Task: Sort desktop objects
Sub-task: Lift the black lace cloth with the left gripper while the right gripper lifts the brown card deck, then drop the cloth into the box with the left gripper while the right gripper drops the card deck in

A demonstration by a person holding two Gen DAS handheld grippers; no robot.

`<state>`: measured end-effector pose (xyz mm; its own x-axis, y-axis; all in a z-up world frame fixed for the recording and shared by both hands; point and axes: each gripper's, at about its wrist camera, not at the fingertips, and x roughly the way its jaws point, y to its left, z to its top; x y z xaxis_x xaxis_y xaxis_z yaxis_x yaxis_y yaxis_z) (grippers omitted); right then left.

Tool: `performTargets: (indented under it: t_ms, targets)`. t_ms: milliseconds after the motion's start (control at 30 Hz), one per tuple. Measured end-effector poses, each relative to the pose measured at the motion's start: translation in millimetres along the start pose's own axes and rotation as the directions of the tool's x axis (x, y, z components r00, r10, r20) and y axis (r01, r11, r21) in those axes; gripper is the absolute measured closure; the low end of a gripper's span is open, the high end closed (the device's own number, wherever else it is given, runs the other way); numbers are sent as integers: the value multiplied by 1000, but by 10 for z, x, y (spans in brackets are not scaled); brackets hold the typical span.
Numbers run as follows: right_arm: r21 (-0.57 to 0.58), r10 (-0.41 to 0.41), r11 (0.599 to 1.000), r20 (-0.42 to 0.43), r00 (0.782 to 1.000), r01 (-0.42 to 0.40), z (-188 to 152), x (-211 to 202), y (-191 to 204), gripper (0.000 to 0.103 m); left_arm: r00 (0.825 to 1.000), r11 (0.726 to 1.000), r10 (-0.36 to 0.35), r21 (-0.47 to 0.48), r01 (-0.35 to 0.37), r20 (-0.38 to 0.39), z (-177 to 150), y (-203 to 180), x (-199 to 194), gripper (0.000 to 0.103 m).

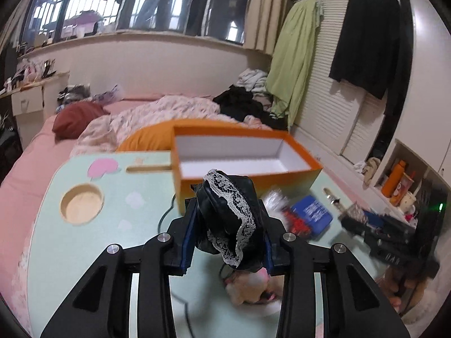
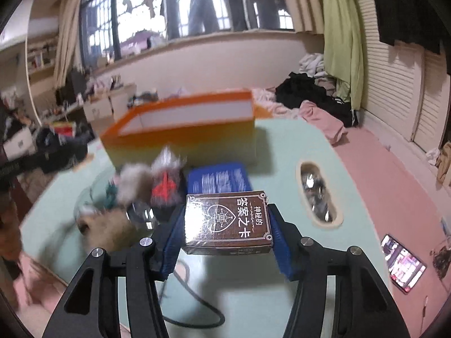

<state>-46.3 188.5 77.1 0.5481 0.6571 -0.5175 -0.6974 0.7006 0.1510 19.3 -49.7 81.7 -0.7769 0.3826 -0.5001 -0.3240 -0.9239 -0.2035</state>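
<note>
- Left gripper (image 1: 229, 233) was clamped on a black pouch with white lace trim (image 1: 228, 214), carried clear of the table (image 1: 84, 242) just in front of the near wall of the orange box (image 1: 248, 174).
- Right gripper (image 2: 227, 233) was clamped on a brown card box with printed characters (image 2: 227, 222), also off the tabletop, near the table's middle.
- The orange box sat toward the far edge of the table; its white interior looked empty as far as the left wrist view showed.
- Left on the table: a blue flat box (image 2: 218, 180), a small clear packet with red print (image 2: 166, 180), fluffy plush pieces (image 2: 132, 183) (blurred), a small bottle (image 1: 332, 197) near the right edge, and a black cable (image 2: 194, 307) along the near edge.
- Judgement: sorting was at an early stage. Two items were picked up, none appeared placed, and several were still loose.
</note>
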Motion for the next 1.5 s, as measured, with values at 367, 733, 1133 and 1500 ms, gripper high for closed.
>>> performTargets:
  t_ms: [367, 733, 1133, 1500]
  targets:
    - [-53, -31, 998, 120, 992, 37, 1385, 701, 317, 46, 998, 997, 56, -47, -54, 35, 839, -32, 780, 39]
    - [-64, -106, 992, 14, 994, 107, 1154, 1250, 328, 22, 997, 997, 80, -15, -80, 17, 612, 4, 955, 15]
    - [-36, -7, 999, -23, 1000, 6, 250, 152, 285, 9, 999, 997, 21, 71, -18, -46, -304, -329, 16, 15]
    - [-133, -109, 988, -219, 970, 81, -451, 389, 320, 0, 969, 995, 88, 64, -75, -229, -807, -275, 231, 15]
